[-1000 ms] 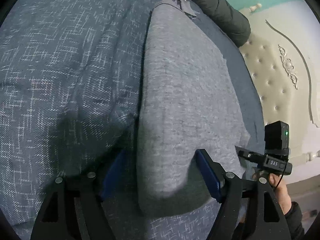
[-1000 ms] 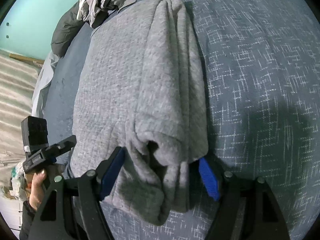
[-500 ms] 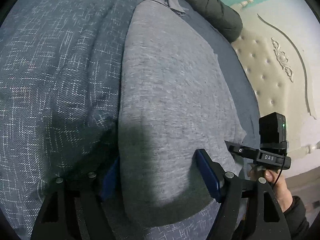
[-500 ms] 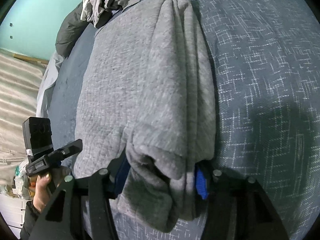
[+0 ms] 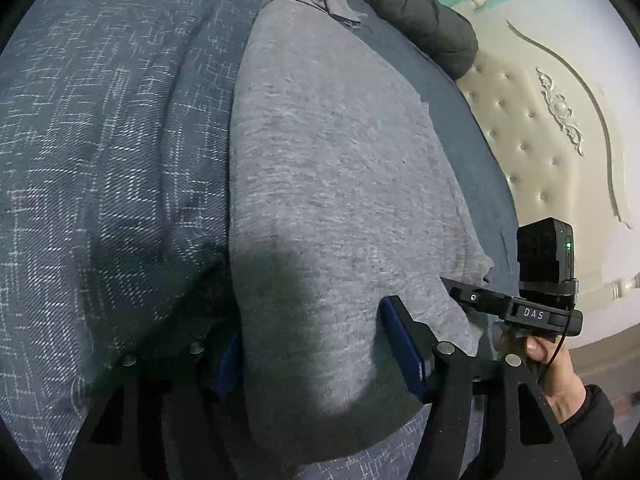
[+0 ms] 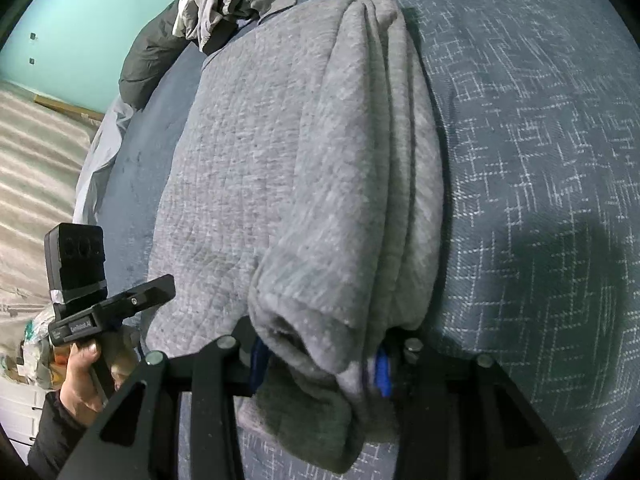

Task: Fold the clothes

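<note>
Both grippers, left gripper (image 5: 320, 352) and right gripper (image 6: 318, 364), closing around the grey garment (image 6: 288, 184)

- The left gripper (image 5: 320, 350) is a matte black two-finger frame with triangular cut-outs, round silver screws at its pivots, and flat blue pads (image 5: 402, 346) lining the fingers.
- The right gripper (image 6: 318, 360) has the same black frame, silver screws and blue pads (image 6: 382, 370).
- Seen from the left wrist, the right hand's handle carries a black box (image 5: 545, 254) with a small green light, white lettering "DAS" and a thin black cable.
- Each hand (image 6: 86, 376) emerges from a dark sleeve (image 6: 52, 436).
</note>
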`<state>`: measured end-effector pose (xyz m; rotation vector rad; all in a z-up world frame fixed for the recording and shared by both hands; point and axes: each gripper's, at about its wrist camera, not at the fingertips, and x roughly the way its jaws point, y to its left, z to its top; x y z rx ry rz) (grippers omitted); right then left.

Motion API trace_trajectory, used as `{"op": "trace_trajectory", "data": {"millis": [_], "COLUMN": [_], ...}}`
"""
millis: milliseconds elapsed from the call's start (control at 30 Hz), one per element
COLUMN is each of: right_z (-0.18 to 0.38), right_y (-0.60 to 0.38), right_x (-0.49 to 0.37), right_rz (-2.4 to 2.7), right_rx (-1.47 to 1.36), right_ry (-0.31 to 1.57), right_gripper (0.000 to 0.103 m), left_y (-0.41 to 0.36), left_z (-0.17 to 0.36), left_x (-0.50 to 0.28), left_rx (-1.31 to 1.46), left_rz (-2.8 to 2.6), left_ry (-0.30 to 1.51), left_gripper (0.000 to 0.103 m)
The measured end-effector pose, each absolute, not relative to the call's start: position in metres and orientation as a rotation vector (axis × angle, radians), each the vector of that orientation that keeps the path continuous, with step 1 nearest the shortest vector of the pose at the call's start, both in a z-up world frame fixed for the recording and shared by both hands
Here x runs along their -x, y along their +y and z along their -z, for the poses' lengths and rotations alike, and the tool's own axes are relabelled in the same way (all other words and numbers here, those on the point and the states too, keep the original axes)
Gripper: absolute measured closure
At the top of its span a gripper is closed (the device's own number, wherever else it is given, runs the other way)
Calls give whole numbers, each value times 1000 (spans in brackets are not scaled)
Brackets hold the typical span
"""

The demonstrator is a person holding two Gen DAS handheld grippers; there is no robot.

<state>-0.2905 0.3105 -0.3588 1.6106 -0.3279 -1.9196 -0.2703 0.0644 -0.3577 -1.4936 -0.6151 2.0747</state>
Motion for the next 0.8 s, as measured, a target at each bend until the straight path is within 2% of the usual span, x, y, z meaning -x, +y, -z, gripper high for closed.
{"op": "trace_trajectory", "data": {"millis": [33, 133, 200, 267, 700, 800], "right_z": [357, 348, 339, 328, 220, 195], "right_y": [309, 305, 301, 302, 342, 385], "right_x": [290, 287, 285, 285, 290, 284], "right_rz": [1930, 1962, 1977, 1979, 2068, 2097], "right_rx": [-1597, -1557, -1526, -1497, -1318, -1295], "right_ry": [-318, -274, -247, -242, -193, -184], "right_gripper": [68, 77, 80, 82, 84, 84], "left_y": [65, 68, 69, 68, 133, 164], "left_z": [357, 348, 338, 328, 210, 189], "left_x": [270, 267, 264, 261, 261, 263], "left_rx": [1488, 1466, 1441, 1423, 1225, 1193], "left_rz": [-2079, -2112, -2138, -2155, -2188, -2176], "left_ry": [-605, -559, -530, -510, -370, -347], "left_gripper": [36, 46, 55, 59, 63, 63]}}
